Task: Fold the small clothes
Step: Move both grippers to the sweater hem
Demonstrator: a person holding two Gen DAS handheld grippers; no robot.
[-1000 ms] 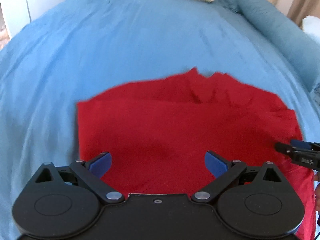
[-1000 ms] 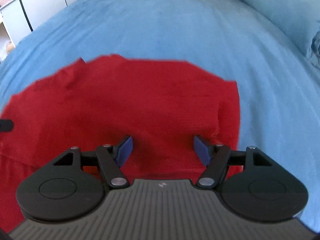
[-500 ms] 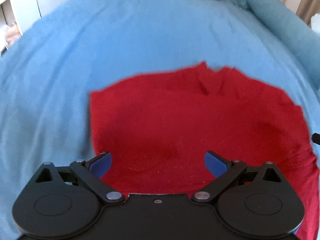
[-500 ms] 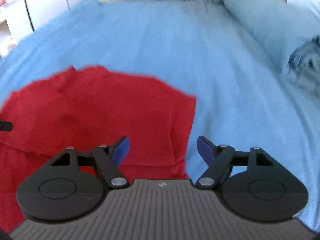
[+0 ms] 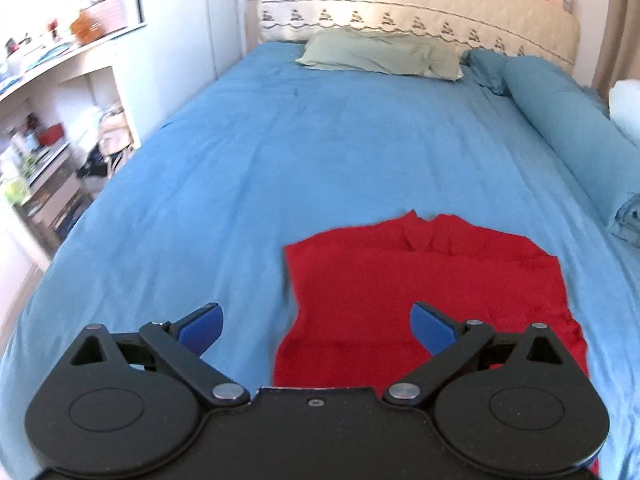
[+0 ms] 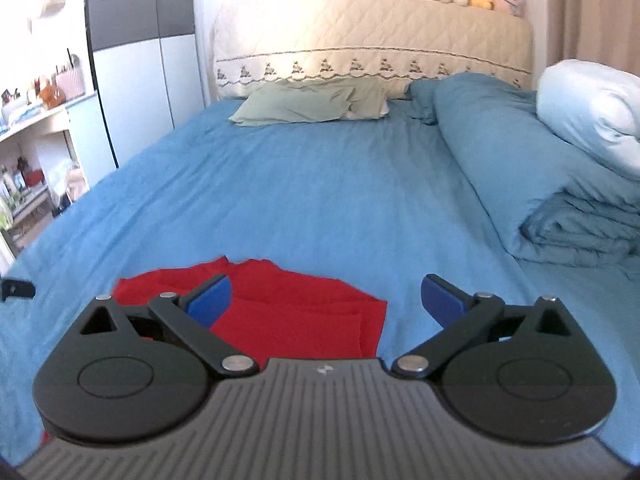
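While the red garment point(image 5: 432, 292) lies folded on the blue bed point(image 5: 320, 152), at 5 o'clock in the left view, both the left gripper point(image 5: 316, 322) and right gripper point(image 6: 326, 296) hang empty with fingers spread, so a careless low pass could snag an edge and undo the fold.

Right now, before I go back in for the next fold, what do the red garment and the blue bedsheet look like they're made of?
The red garment looks like a soft, matte knit or fleecy fabric: no sheen, fuzzy edges, and it lies in thick layers; the fibre can't be told. The blue bedsheet looks like a thin, smooth woven cloth, probably cotton or a blend, with fine shallow creases and a faint sheen.
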